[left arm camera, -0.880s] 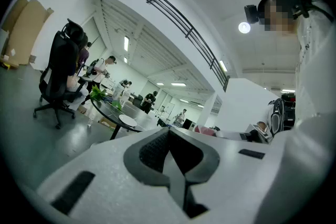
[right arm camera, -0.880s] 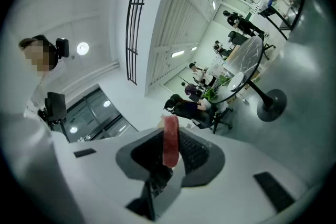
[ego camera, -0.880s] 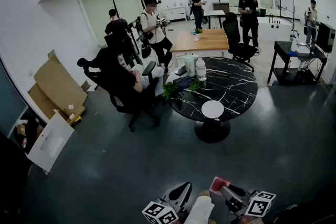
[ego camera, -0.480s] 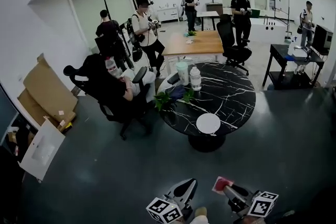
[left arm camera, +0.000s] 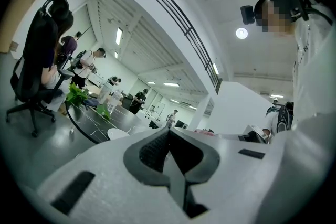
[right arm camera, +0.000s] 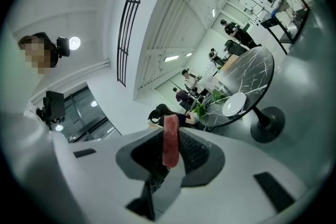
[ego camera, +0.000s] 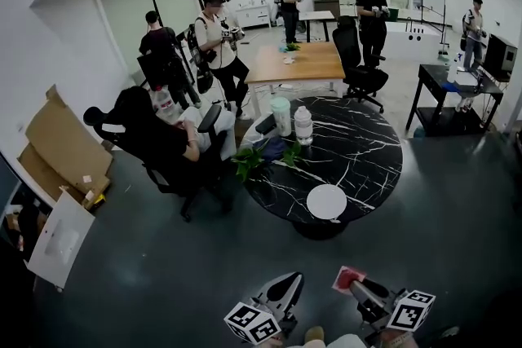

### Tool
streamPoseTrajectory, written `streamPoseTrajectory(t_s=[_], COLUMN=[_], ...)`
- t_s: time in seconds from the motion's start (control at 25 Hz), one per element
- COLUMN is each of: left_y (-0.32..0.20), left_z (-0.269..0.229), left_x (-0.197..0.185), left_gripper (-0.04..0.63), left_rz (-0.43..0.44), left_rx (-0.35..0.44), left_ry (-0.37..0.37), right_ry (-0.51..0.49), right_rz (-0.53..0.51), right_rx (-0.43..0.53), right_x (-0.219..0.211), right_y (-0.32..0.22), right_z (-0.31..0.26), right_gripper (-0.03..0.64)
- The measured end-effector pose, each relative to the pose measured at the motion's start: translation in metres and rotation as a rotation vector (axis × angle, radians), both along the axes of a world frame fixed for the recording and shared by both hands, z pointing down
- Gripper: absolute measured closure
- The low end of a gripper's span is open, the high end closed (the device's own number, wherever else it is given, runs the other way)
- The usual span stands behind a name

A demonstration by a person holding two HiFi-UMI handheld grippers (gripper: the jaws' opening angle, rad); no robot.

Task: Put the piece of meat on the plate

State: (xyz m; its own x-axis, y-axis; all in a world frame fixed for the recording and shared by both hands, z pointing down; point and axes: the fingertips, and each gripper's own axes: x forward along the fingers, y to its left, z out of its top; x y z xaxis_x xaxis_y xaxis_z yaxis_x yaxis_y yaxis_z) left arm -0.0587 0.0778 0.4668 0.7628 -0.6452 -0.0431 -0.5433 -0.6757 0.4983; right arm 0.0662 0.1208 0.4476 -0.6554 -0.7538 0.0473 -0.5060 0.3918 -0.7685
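A white plate (ego camera: 326, 201) lies near the front edge of the round black marble table (ego camera: 359, 144), well ahead of me. My right gripper (ego camera: 352, 283) is low at the bottom of the head view, shut on a red piece of meat (ego camera: 347, 279). The right gripper view shows the meat (right arm camera: 170, 140) pinched upright between the jaws, with the plate (right arm camera: 233, 104) far off. My left gripper (ego camera: 287, 288) hangs beside it at the bottom, jaws together with nothing in them; its own view (left arm camera: 167, 136) shows the plate (left arm camera: 117, 134) small in the distance.
On the table stand a cup (ego camera: 280, 115), a clear bottle (ego camera: 303, 125) and green leaves (ego camera: 247, 161). A person sits in a black chair (ego camera: 155, 149) left of the table. Several people stand further back near a wooden table (ego camera: 295, 63). Cardboard (ego camera: 57, 143) leans at the left wall.
The view has advanced toward the marble table, which now sits lower and larger in the head view. Both grippers stay low at the bottom, the right still holding the meat.
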Motion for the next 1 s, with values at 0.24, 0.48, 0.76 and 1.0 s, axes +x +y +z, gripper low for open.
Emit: streamPoseTrajectory(t_s=[0.24,0.48,0.76,1.0], left_y=[-0.019,-0.049,-0.116,-0.168], left_z=[0.015,0.029,0.019,0.005], left_x=[-0.01,-0.009,-0.004,0.013], left_gripper=[0.586,0.586,0.586,0.586], left_rz=[-0.032,-0.054,-0.111,-0.133], left_rx=[-0.04,-0.08,-0.054,-0.021], left_ry=[-0.001,0.001,-0.01,-0.012], right_ry=[0.007,0.004,0.017,0.021], right_rz=[-0.001,-0.025,-0.089,-0.137], right_rx=[-0.035,-0.077,-0.061,-0.056], right_x=[0.002,0.001,0.008,0.018], right_y=[-0.019,-0.055,-0.128,-0.178], right_z=[0.008,0.02,0.019,0.017], right_gripper=[0.532,0.532,0.532,0.532])
